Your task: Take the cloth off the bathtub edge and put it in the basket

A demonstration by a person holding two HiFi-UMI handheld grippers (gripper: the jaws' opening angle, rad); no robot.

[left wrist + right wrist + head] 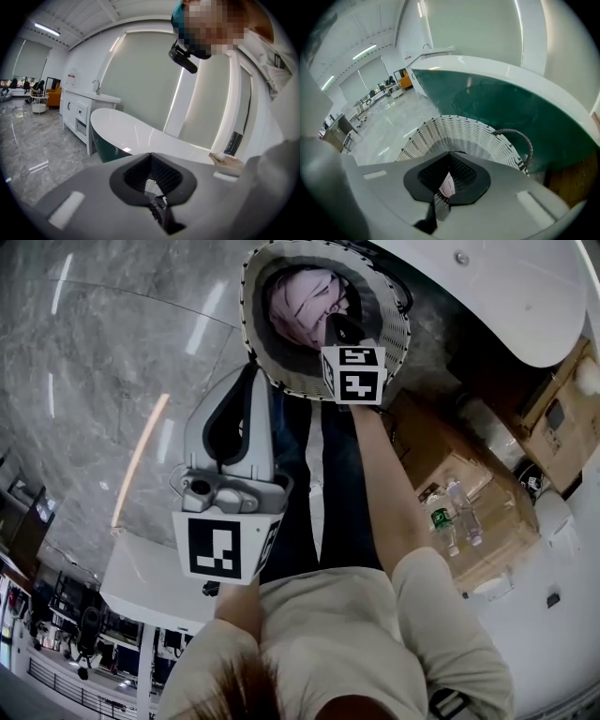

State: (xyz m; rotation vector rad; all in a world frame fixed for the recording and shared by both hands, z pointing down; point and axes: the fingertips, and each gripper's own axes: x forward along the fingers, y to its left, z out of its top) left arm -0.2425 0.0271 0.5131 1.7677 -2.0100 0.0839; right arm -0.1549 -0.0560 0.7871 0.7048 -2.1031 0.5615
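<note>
Closest to the head camera is the person's beige shirt, with both arms reaching forward. The left gripper is held over the grey floor, its fingers closed on nothing. The right gripper points down into the round woven basket, fingers also closed. The pink cloth lies bunched inside the basket, under that gripper. The basket stands on the floor just beside the white bathtub. Cardboard boxes are at the right.

From the left gripper view, the left gripper has its jaws pressed together and empty. Behind it are the bathtub and a white cabinet by the wall.

From the right gripper view, the right gripper has its jaws together. A thin strip of the cloth shows through the slit between them; if it touches them I cannot tell. The basket is directly beneath, close against the green side of the bathtub.
</note>
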